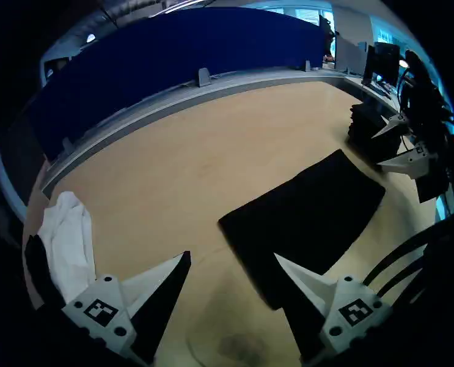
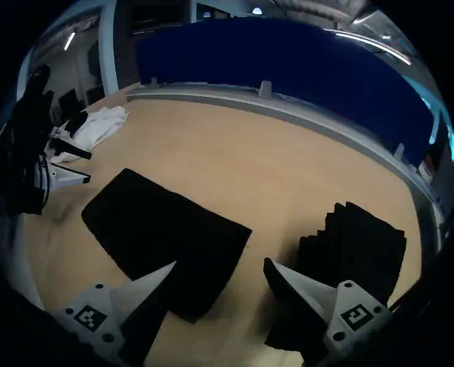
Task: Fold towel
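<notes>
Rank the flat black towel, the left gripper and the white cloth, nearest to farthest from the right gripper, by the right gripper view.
1. flat black towel, just ahead, centre-left
2. left gripper, far left
3. white cloth, beyond it, back left

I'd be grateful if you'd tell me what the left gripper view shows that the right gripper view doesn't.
From the left gripper view: a dark monitor past the black towel stack. From the right gripper view: the dark sleeve behind the left gripper. In both: that stack, the flat black towel, the white cloth, the blue partition.
</notes>
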Tool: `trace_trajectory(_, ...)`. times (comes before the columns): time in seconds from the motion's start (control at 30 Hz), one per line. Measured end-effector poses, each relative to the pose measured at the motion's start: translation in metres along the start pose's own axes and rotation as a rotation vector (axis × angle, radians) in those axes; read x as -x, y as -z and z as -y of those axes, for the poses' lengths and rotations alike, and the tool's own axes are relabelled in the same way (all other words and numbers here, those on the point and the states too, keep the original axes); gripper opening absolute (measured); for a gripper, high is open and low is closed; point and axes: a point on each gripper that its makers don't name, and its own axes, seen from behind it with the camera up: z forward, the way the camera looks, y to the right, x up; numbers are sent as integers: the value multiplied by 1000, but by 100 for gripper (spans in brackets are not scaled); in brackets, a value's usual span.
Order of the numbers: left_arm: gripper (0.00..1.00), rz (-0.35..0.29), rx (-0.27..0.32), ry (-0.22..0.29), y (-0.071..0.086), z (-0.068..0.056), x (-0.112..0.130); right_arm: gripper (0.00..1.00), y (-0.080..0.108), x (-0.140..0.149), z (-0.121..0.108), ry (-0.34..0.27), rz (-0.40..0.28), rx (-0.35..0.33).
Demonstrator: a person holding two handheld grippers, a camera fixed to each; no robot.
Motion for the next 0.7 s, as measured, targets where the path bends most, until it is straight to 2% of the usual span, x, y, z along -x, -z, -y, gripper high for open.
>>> trace_trajectory(0.2,90,-10,-67,71,28,14,12,100,9,4,10,22,3,-36)
trace_trajectory(0.4,90,-4,-145,152,66,25,43,100,16,15,25,62,24,-94)
trace_trajectory(0.5,90,3,-188,188,86,28,63,100,19,24,34,93,43,-127)
trace_trajectory(0.7,90,11,-235,245,118,23,96,100,21,39,45,153,79,-165)
